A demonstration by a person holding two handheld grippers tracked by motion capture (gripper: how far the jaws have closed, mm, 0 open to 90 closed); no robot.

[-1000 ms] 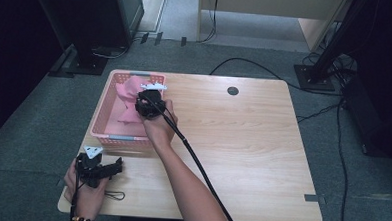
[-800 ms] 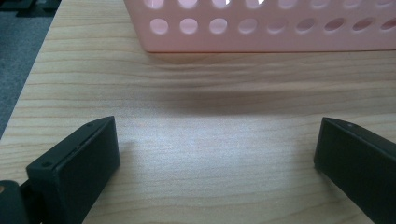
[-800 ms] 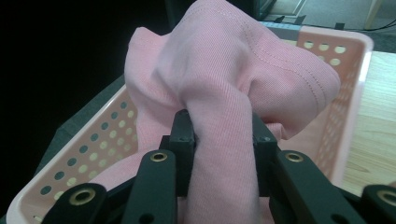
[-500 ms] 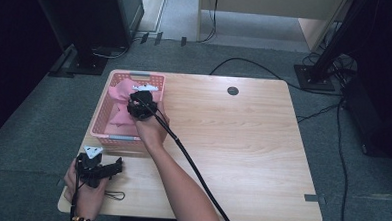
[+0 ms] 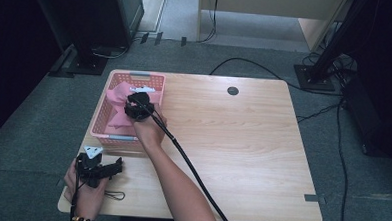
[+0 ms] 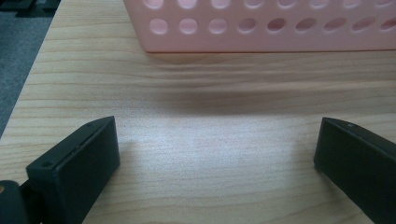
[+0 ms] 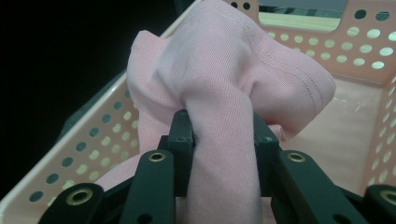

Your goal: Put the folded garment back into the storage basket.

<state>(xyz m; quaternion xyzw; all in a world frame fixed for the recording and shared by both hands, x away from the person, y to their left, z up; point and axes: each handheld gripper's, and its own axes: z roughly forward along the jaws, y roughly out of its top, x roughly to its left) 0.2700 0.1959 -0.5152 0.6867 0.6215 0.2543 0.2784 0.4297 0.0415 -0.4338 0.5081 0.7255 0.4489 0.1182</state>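
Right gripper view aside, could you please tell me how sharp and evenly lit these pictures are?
High view: evenly lit on the table, dark at both upper corners, fairly sharp. Left gripper view: the basket looks soft, with a blurred shadow on the wood below it and a pale sheen between the jaws. Right gripper view: the cloth is sharp, its left background black.

A light wooden table (image 5: pixel 262 158) stands on grey carpet (image 5: pixel 32 148) (black cables (image 5: pixel 246 62) trailing behind).
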